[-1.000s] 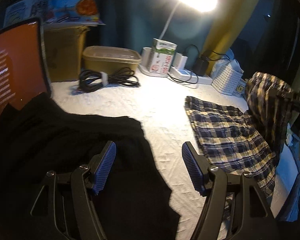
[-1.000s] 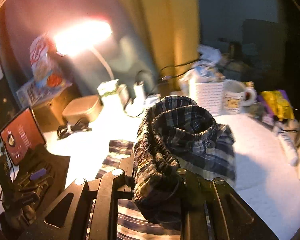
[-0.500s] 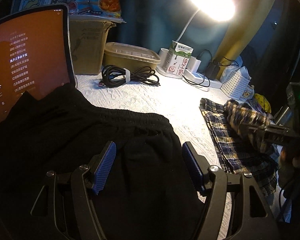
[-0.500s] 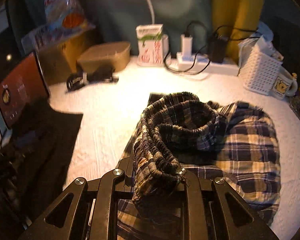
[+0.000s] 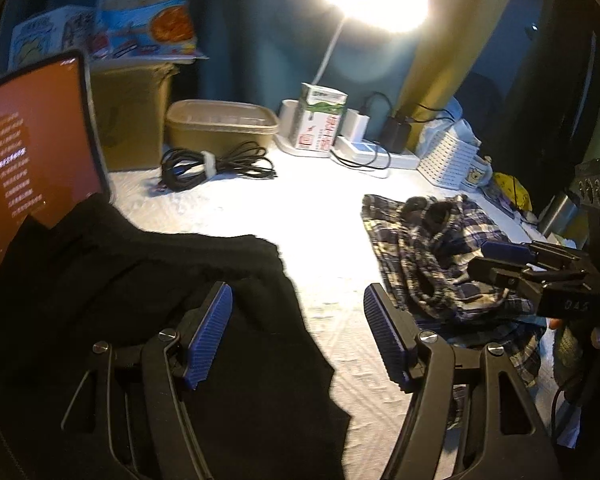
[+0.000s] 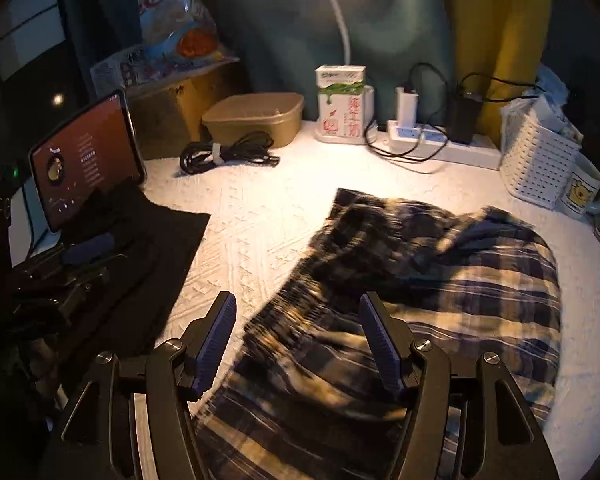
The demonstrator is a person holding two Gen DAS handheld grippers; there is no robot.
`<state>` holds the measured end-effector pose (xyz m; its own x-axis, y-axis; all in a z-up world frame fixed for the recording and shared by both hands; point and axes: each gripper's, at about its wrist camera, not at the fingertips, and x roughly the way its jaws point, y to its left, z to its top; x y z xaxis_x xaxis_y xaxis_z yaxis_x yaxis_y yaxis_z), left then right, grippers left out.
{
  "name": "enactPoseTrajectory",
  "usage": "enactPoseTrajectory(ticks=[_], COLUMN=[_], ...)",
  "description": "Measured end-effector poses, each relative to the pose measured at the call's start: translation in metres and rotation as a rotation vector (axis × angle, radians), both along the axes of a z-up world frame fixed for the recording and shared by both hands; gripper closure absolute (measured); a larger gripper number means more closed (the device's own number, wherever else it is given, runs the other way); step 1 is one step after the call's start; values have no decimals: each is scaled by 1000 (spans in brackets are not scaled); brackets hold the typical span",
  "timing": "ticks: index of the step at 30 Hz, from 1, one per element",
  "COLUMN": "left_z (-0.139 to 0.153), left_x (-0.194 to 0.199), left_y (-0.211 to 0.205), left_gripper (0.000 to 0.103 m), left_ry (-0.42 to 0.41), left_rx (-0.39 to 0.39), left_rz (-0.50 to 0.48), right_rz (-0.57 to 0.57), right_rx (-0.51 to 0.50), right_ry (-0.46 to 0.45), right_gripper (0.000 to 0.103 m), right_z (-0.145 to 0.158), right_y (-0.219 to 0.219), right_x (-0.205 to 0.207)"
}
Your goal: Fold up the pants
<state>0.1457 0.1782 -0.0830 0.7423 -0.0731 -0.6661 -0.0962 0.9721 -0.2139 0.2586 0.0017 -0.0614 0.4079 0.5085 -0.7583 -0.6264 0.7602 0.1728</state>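
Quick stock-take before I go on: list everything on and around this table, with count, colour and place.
plaid pants: 1, navy and cream, right half, bunched
black garment: 1, left side
tablet: 1, orange screen, far left
cable bundle: 1, black, rear
lidded tub: 1, tan, rear
milk carton: 1, white and green, rear centre
power strip: 1, white, rear right
basket: 1, white, right
mug: 1, white, beside basket
left gripper: open, over black garment
right gripper: opening, over the pants, not gripping them

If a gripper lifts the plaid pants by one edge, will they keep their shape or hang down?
The plaid pants probably hang limp: they already lie bunched in soft folds. They look thin, so likely light. The textured cloth underneath may drag them when pushed.
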Motion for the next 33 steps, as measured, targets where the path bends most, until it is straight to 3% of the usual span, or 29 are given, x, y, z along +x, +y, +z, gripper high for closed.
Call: enactPoseTrajectory(ticks=[13, 20, 23, 29, 33], left_z=[17, 11, -4, -38, -36], left_x=[44, 88, 101, 104, 97], left_y=[-74, -121, -133, -125, -115], left_gripper=[35, 35, 35, 34, 32], left_ry=[29, 70, 124, 239, 244], left_rx=[99, 140, 187, 219, 189], left_rz=[-98, -196, -211, -164, -150], right_rz=[-130, -91, -59, 45, 75], right_rx=[81, 73, -3, -67, -79], right_ry=[5, 2, 26, 24, 20], right_gripper=[37, 37, 37, 37, 37], right_z=[-4, -25, -47, -63, -62], right_y=[-111, -132, -130, -139, -152], right_x=[20, 24, 20, 2, -4])
